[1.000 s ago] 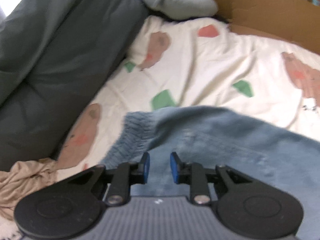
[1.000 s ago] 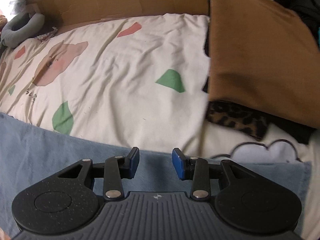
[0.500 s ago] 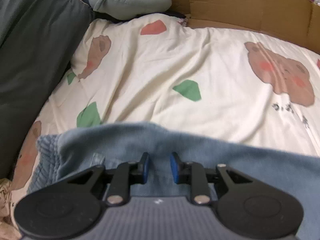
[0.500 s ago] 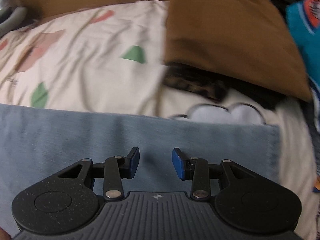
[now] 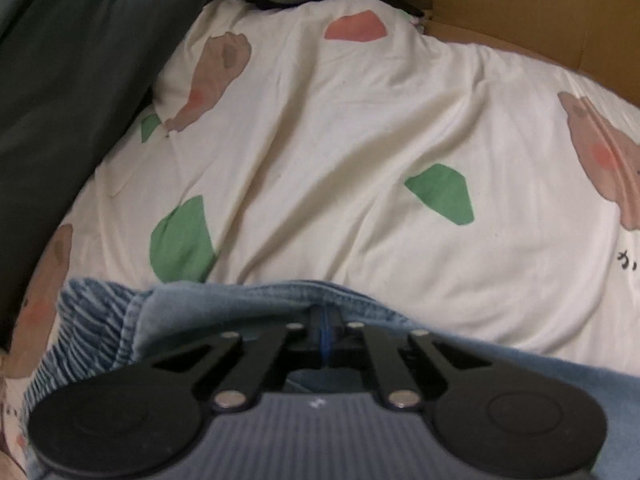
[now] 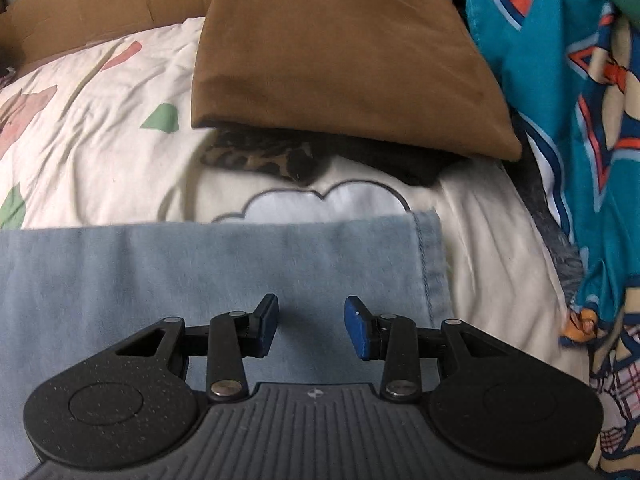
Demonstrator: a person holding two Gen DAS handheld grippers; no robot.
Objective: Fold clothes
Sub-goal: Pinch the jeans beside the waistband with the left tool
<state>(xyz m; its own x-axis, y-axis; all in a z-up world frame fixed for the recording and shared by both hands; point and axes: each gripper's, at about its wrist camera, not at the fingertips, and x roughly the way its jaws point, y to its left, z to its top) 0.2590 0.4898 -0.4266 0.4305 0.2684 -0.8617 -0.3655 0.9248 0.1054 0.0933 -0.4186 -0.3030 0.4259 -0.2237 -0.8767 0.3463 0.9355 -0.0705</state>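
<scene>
Denim trousers [image 6: 224, 264], pale blue, are laid across the near part of a bed covered by a cream printed duvet [image 5: 360, 152]. Their long axis is judged to run crosswise to both views: the gathered elastic waistband [image 5: 92, 320] is seen at the left, the stitched leg hem [image 6: 430, 256] at the right, just short of a folded brown garment [image 6: 340, 56] resting on a leopard-print piece [image 6: 260, 158].

Folding is judged barely begun. The trousers appear smoothed flat, or doubled lengthwise, though which cannot be told; no crosswise fold is visible.

The jaws of the left gripper [image 5: 325, 334] have just been closing and are now pressed together on the far edge of the denim near the waist. The jaws of the right gripper [image 6: 312, 326] are held partly open above the leg, gripping nothing. A hem-end grasp and the fold toward the waistband are judged still outstanding.
</scene>
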